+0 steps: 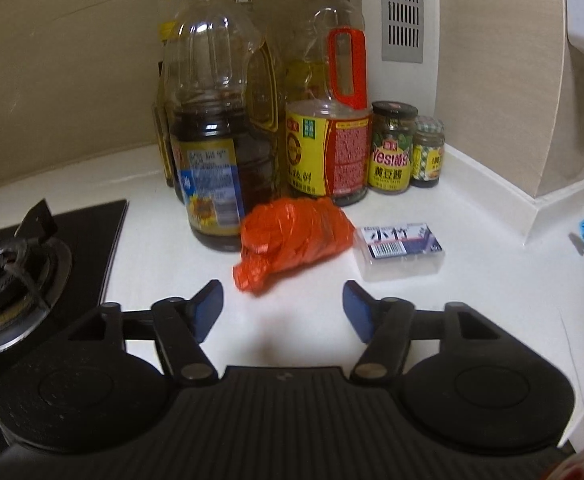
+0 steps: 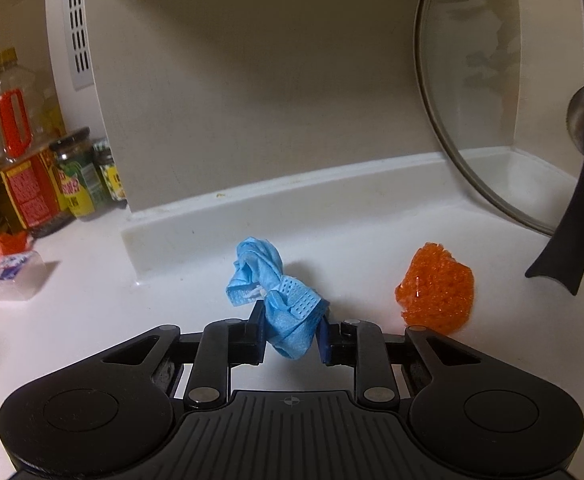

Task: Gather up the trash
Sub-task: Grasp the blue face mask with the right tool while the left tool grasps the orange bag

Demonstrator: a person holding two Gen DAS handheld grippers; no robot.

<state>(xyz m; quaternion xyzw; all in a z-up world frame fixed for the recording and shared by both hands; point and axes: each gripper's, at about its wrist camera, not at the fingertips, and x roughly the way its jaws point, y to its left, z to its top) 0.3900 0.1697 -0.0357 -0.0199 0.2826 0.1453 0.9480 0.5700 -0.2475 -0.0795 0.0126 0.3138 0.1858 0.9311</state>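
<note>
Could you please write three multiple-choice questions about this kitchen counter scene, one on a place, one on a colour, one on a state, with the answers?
1. Where does the crumpled orange bag lie?
A. on the stove burner
B. on the white counter, in front of the bottles
C. inside the clear plastic box

2. What colour is the crumpled face mask?
A. light blue
B. green
C. black

3. How does the right hand-held gripper stand?
A. wide open, with nothing between its fingers
B. closed on the orange sponge
C. closed on the face mask

Answers:
1. B, because the left wrist view shows the bag on the counter, just ahead of the open left hand-held gripper.
2. A, because the right wrist view shows it light blue.
3. C, because both blue pads press the mask, while the orange sponge lies apart to the right.
</note>
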